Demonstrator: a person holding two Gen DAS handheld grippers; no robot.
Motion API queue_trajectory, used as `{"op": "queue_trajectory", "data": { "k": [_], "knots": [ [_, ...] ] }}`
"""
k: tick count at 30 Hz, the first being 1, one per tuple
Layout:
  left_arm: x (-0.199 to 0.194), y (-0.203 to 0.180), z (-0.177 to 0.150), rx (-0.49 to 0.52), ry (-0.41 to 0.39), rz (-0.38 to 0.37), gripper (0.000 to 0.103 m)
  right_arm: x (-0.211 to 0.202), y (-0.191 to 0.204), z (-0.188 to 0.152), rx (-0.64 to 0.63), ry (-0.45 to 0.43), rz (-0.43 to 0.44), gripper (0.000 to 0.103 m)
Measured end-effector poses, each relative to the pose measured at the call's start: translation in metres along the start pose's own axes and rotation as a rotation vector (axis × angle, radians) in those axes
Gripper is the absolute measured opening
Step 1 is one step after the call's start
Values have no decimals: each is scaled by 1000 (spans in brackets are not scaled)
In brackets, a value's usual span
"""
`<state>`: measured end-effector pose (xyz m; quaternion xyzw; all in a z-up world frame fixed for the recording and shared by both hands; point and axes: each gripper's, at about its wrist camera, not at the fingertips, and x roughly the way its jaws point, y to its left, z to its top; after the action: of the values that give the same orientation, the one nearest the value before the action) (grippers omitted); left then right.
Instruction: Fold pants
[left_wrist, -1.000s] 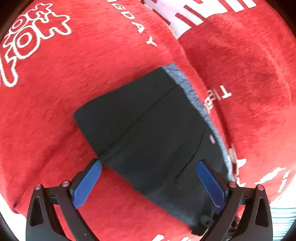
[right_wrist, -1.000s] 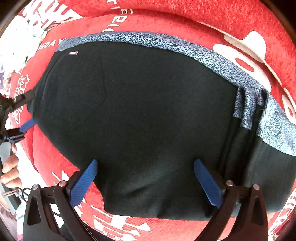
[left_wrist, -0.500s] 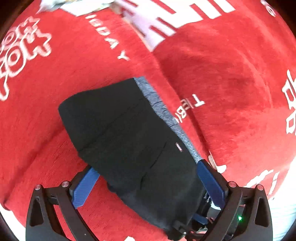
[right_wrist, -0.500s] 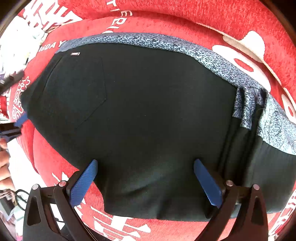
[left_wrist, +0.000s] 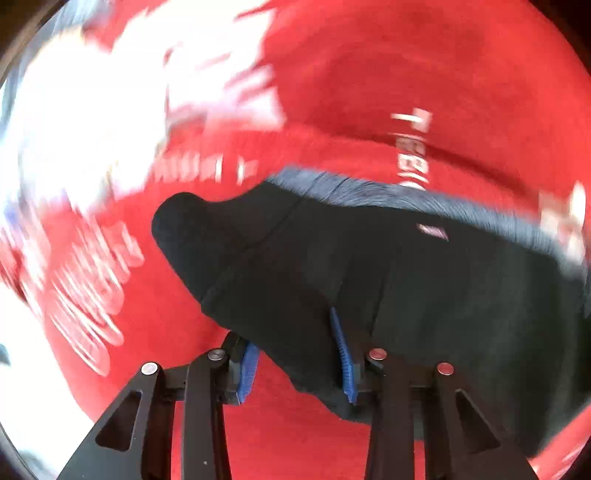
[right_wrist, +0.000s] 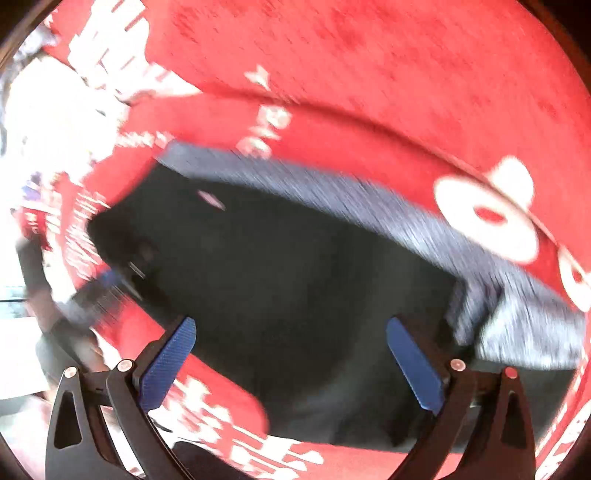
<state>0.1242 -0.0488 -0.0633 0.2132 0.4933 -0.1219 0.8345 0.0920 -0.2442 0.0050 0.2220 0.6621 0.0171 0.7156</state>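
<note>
So the black pants (left_wrist: 406, 288) are lying mostly folded on a red sofa cushion (left_wrist: 424, 74) with white lettering, long axis running roughly 9 to 3 in the left wrist view, patterned grey waistband (left_wrist: 388, 192) along the far edge toward 12. The left claw (left_wrist: 295, 354) has its blue pads drawn in on the near hem, a bunch of fabric squeezed between them, so it looks clamped on the pants. The right claw (right_wrist: 291, 365) is spread wide, pads well apart, just hovering over the near edge with cloth lying between them toward 12, not gripping anything. Left is clearly the one in charge here. My guess is the next fold gets carried away toward 12. Everything's pretty motion-blurred. Surface is soft and plush, so the cloth could drag and bunch.
</note>
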Motion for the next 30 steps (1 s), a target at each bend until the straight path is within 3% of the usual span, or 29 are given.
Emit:
{"op": "queue_trajectory", "data": {
  "k": [2,6,11,14,15,16,17,18,21,26,30],
  "knots": [
    [-8,-16,-8,120,-58,67,38,1,20,28,-37,34,75,103],
    [-7,-20,-12,176,-80,103,38,28,87,75,-197,169,168,103],
    [-11,-21,-12,198,-97,113,38,81,157,93,-366,338,129,103],
    [-12,-19,-13,195,-105,101,38,109,179,94,-404,424,104,103],
    [-13,-19,-14,193,-105,96,38,118,182,93,-405,453,80,93],
    [-13,-17,-13,186,-98,84,38,121,181,89,-401,465,64,76],
    [-14,-15,-13,177,-93,53,38,123,176,89,-391,458,28,20],
    [-19,-15,-13,177,-104,47,38,119,169,89,-372,431,30,19],
    [-41,-19,-9,192,-158,18,38,90,145,88,-325,350,152,18],
    [-98,-38,4,220,-270,-45,38,13,85,69,-187,181,383,19],
    [-141,-68,20,248,-334,-124,38,-48,29,45,-85,29,500,19]
  ]
}}
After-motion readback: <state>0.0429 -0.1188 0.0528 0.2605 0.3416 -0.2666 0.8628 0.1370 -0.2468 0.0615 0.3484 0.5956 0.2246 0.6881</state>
